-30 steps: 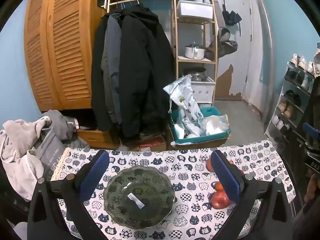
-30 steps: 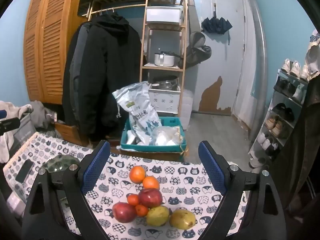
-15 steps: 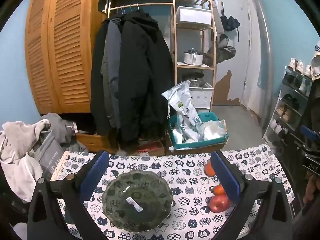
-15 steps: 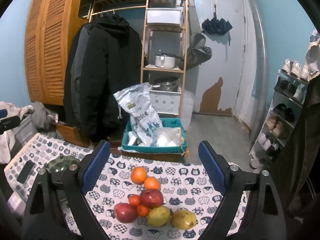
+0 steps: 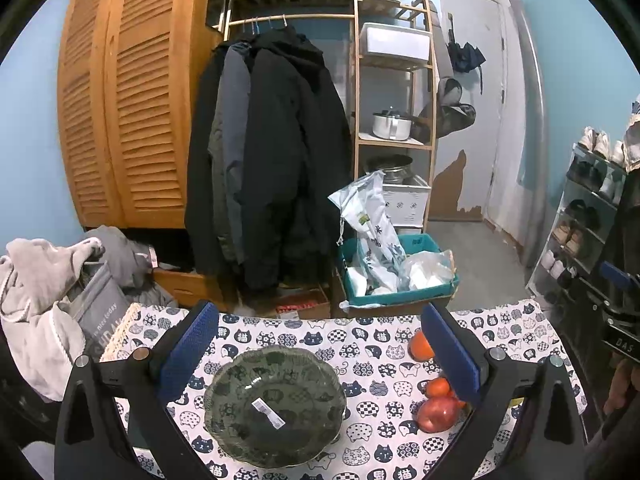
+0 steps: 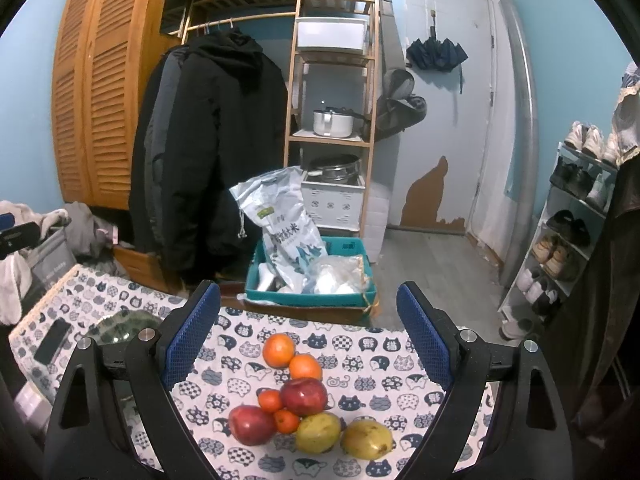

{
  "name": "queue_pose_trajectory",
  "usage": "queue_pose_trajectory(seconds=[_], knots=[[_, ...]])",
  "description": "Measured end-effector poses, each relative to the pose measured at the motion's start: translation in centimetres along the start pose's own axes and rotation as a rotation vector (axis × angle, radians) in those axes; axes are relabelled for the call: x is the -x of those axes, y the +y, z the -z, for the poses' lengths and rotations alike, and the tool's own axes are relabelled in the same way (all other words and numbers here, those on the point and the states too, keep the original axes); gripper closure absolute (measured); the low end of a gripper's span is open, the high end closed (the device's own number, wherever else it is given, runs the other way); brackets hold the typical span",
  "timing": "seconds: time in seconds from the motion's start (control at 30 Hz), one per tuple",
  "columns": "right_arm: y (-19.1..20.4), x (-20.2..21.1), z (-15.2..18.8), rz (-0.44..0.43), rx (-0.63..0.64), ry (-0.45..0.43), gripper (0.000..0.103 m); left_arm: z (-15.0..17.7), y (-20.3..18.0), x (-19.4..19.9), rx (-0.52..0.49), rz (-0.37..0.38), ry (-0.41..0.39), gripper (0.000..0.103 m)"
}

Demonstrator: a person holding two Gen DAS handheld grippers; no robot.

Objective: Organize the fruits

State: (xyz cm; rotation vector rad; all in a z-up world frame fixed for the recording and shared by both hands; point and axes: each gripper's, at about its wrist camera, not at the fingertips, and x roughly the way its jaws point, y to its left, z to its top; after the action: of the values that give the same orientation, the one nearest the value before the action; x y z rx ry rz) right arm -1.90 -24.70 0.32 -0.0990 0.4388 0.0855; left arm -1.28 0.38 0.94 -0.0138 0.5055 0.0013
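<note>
A dark green glass bowl (image 5: pixel 275 404) with a white sticker sits empty on the cat-print tablecloth (image 5: pixel 360 340), between the fingers of my open left gripper (image 5: pixel 320 352). In the right wrist view a cluster of fruit lies between the fingers of my open right gripper (image 6: pixel 310 340): two oranges (image 6: pixel 279 349), two red apples (image 6: pixel 304 396), small tangerines (image 6: pixel 270 400) and two yellow-green pears (image 6: pixel 367 438). The left wrist view shows a red apple (image 5: pixel 438 414) and oranges (image 5: pixel 421 347) to the right of the bowl. The bowl's rim (image 6: pixel 122 322) shows at the left behind the right gripper's finger.
A black phone (image 6: pixel 52 340) lies on the table's left part. Beyond the far table edge stand a teal crate (image 6: pixel 312 280) with bags, hanging coats (image 5: pixel 272 168), a wooden shelf (image 6: pixel 332 120) and a shoe rack (image 6: pixel 568 240). Grey clothes (image 5: pixel 44 292) pile at the left.
Both views have tilted slightly upward, so the bowl and fruit sit a little lower in frame. Both grippers stay open and nothing on the table has moved.
</note>
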Motion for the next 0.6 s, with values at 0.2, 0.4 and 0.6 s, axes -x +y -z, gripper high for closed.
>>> queue_pose_trajectory(seconds=[0.2,0.4,0.6], knots=[[0.4,-0.1,0.1,0.0,0.002,-0.001,0.015,-0.1,0.0,0.1,0.002,-0.002,-0.001,0.001],[0.7,0.0,-0.1,0.001,0.004,-0.002,0.015,0.0,0.0,0.1,0.001,-0.001,-0.002,0.001],[1.3,0.1,0.0,-0.006,0.012,-0.006,0.015,0.0,0.0,0.1,0.002,0.0,0.0,0.001]])
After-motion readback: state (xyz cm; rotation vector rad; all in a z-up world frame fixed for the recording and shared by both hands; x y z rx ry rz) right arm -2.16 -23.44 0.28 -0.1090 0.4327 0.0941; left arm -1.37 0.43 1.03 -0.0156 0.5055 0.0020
